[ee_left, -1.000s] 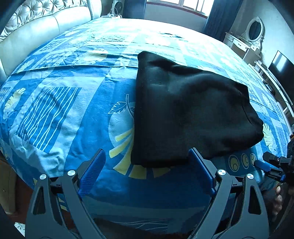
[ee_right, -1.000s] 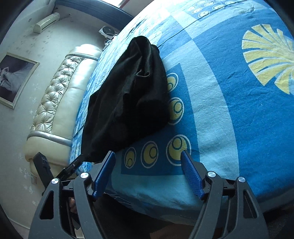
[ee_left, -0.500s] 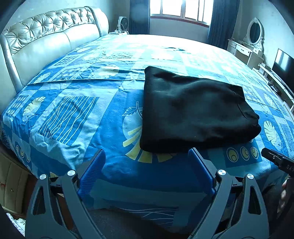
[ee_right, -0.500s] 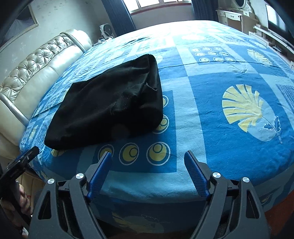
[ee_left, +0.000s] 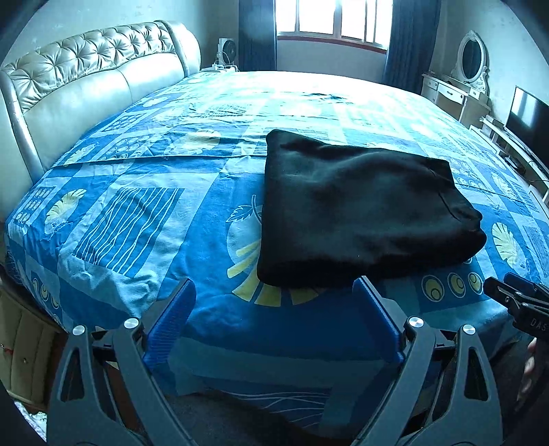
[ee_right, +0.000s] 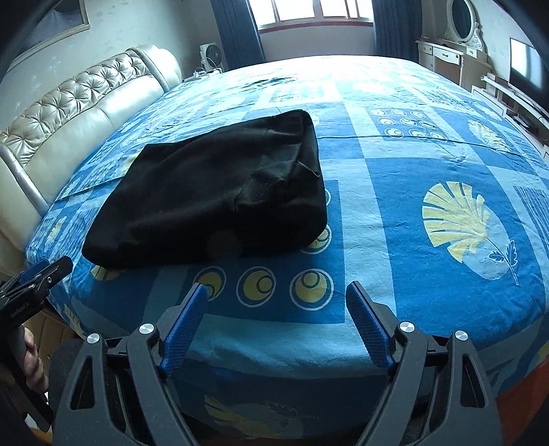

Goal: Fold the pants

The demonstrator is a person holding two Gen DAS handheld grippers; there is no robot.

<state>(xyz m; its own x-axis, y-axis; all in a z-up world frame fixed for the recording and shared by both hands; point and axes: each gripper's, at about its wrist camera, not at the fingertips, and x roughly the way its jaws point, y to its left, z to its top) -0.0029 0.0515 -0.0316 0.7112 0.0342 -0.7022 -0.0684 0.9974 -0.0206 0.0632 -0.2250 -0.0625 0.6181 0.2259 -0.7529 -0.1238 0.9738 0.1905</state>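
The black pants (ee_left: pixel 360 209) lie folded into a thick rectangle on the blue patterned bedspread (ee_left: pixel 137 212), near the bed's front edge. They also show in the right wrist view (ee_right: pixel 219 195). My left gripper (ee_left: pixel 274 291) is open and empty, held back at the bed's edge just short of the pants' near edge. My right gripper (ee_right: pixel 278 298) is open and empty, off the bed's edge to the right of the pants. Each gripper shows at the edge of the other's view, the right one (ee_left: pixel 514 298) and the left one (ee_right: pixel 37 274).
A tufted cream headboard (ee_left: pixel 85 92) runs along the left. A window with dark curtains (ee_left: pixel 329 27) is at the back. A white dresser with an oval mirror (ee_left: pixel 470 68) and a TV (ee_left: pixel 530 120) stand at the right.
Both grippers have pulled back and risen from the bed, away from the pants. The pants lie still, and both jaws have stayed open.
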